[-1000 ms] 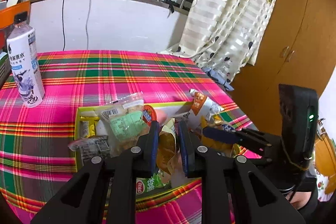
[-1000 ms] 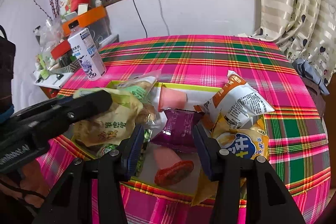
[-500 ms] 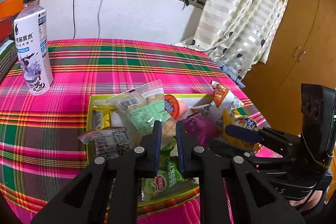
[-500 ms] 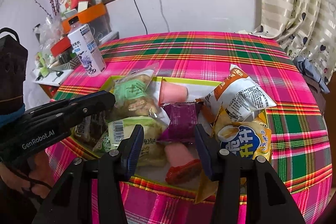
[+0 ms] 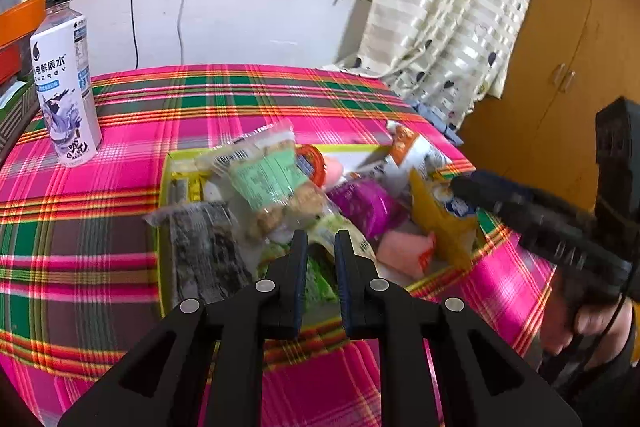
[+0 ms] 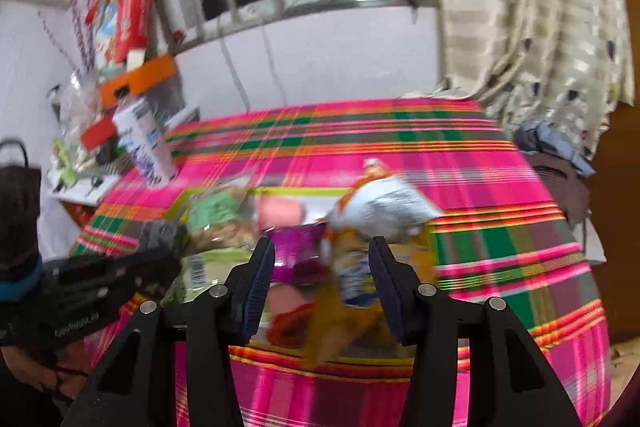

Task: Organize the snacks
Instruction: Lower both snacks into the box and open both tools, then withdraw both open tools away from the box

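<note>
A yellow-rimmed tray (image 5: 164, 187) on the plaid table holds several snack packs: a clear bag with a green label (image 5: 272, 183), a dark seaweed pack (image 5: 204, 251), a purple pack (image 5: 368, 207), a yellow chips bag (image 5: 440, 223) and a white-orange bag (image 6: 384, 203). My left gripper (image 5: 320, 243) hangs above the tray's near side, its jaws a narrow gap apart and empty. My right gripper (image 6: 322, 259) is open and empty above the tray's near edge, framing the purple pack (image 6: 296, 251). It also shows in the left wrist view (image 5: 460, 187). The right wrist view is blurred.
A white drink bottle (image 5: 66, 87) stands on the table at the far left. Boxes and an orange shelf (image 6: 136, 83) crowd the left wall. A curtain (image 5: 452, 19) and wooden cabinet (image 5: 568, 59) stand right of the table. Plaid tablecloth (image 5: 240, 95) lies bare behind the tray.
My left gripper let go of the yellow-green snack pack, which now lies in the tray, and drew back. My right gripper pulled back and up, and its view turned blurry.
</note>
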Action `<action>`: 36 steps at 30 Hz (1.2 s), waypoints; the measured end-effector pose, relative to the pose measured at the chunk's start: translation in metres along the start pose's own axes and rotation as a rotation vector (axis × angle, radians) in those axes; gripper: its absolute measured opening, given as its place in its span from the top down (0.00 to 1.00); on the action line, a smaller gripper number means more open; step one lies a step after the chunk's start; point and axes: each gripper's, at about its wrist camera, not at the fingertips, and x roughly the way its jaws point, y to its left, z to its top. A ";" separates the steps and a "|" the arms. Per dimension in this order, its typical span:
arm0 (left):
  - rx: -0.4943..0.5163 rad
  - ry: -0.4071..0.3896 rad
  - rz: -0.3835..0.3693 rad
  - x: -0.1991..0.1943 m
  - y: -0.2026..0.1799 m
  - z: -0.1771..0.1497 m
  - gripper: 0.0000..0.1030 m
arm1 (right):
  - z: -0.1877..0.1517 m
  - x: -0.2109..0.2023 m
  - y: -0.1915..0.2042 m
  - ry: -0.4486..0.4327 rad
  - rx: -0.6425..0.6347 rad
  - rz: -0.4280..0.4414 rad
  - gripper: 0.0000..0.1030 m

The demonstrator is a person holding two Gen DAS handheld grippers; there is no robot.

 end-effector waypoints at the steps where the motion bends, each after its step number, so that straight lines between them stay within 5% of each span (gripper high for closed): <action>1: 0.008 0.006 -0.004 0.000 -0.003 -0.003 0.86 | -0.001 -0.002 -0.006 -0.005 0.013 -0.016 0.54; 5: 0.031 0.036 -0.018 0.006 -0.012 -0.009 0.86 | -0.009 0.009 -0.025 0.066 0.051 -0.052 0.65; 27: 0.048 0.060 0.057 0.014 -0.023 -0.012 0.83 | -0.020 0.005 -0.015 0.103 -0.004 0.043 0.62; 36: 0.024 0.034 0.159 -0.011 -0.022 -0.023 0.83 | -0.032 -0.016 -0.005 0.098 -0.038 0.048 0.57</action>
